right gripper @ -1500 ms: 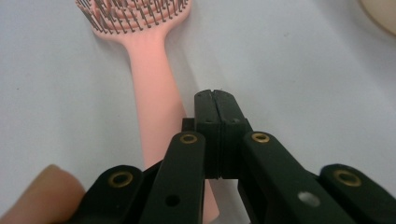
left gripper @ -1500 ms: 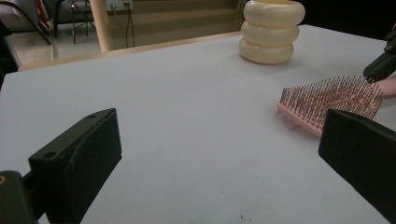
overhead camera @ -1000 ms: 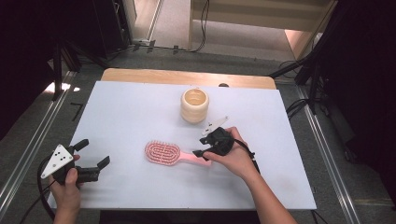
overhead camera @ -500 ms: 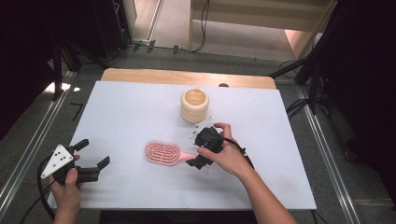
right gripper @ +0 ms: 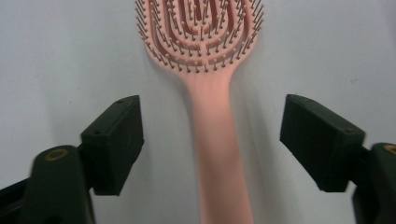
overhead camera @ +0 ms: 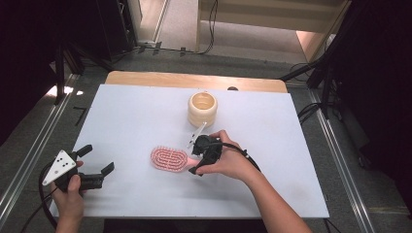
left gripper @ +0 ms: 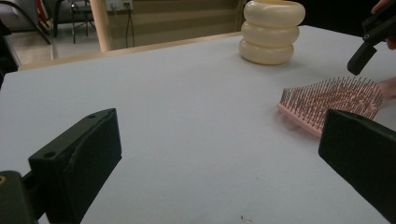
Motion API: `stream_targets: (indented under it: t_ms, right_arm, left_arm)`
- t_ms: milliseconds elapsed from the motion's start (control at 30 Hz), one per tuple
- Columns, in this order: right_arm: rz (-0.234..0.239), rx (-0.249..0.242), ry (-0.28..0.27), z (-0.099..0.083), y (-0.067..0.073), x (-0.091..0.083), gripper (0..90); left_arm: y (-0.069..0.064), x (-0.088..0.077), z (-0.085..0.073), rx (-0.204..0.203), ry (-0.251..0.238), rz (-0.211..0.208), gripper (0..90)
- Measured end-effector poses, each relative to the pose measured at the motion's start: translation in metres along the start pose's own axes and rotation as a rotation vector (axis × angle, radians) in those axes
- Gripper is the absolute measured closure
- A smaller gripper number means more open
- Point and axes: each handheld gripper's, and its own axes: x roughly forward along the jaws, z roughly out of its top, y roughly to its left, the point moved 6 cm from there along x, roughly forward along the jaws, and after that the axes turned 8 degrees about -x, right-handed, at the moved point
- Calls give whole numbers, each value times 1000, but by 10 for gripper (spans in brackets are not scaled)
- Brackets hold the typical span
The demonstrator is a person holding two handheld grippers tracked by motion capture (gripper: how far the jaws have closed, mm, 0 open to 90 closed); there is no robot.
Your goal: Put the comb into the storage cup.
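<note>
Near table centre, pink hairbrush [overhead camera: 169, 158] lies bristles up; right gripper [right gripper: 210, 140] spread wide astride its handle, not touching. Left gripper [overhead camera: 96, 159] released, near-left. Cream ringed holder [overhead camera: 202, 109] farther back.

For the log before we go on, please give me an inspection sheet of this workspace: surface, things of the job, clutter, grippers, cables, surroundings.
Surface: white table top, a wooden edge along its far side.
Job's things: pink brush lying bristles up, head toward the person's left; cream ribbed holder upright, behind the brush and apart from it.
Clutter: nothing seen.
Grippers: left gripper open, low near the table's front left corner, holding nothing; right gripper open, jaws on either side of the brush handle, not touching it.
Cables: one trails from each gripper; more lie on the floor beyond the table.
Surroundings: grey floor, metal rails along both sides, dark stands.
</note>
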Motion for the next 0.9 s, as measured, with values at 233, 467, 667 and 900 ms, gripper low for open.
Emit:
stream_targets:
  t_ms: [233,467,667,900]
  right_arm:
    - [-48,-17,25,5,0,6,433]
    - [-23,-22,73,6,2,11,584]
    - [-22,-41,100,9,2,15,619]
    - [-20,-54,128,12,1,18,635]
  left_arm:
    - [0,0,0,-1,-1,0,0]
    - [0,0,0,-1,0,-1,0]
    - [0,0,0,0,2,0,0]
    - [0,0,0,0,2,0,0]
